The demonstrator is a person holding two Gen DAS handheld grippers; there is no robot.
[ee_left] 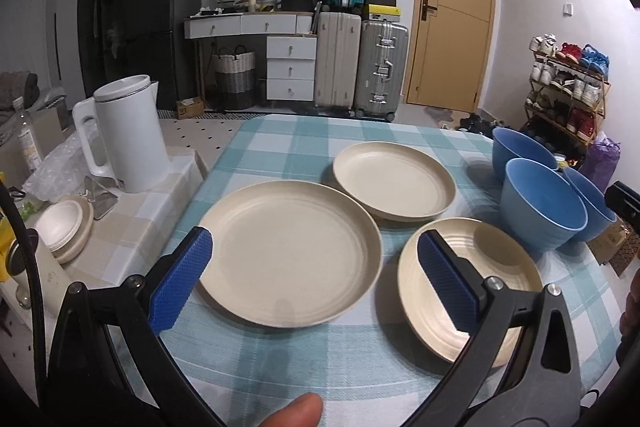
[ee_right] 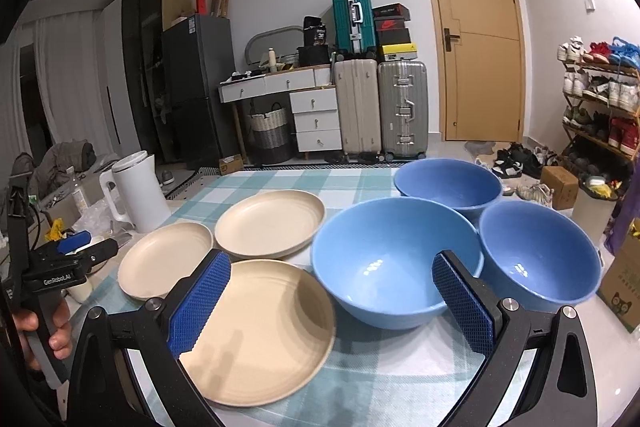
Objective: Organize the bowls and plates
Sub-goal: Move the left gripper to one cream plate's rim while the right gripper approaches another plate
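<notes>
On a checked tablecloth [ee_left: 280, 143], 3 cream plates [ee_left: 290, 251] lie beside 3 blue bowls [ee_right: 394, 259], unstacked. The left gripper [ee_left: 316, 281] and right gripper [ee_right: 332, 301] hover with jaws apart, empty. A shallow pinch on a thin rim could let a plate slip.

Dim, cool indoor light from overhead. Soft shadows on the tablecloth [ee_left: 280, 131], small glare spots inside the front blue bowl [ee_right: 384, 267]. Heavy fisheye bend, black vignette at corners; slight blur near edges.
</notes>
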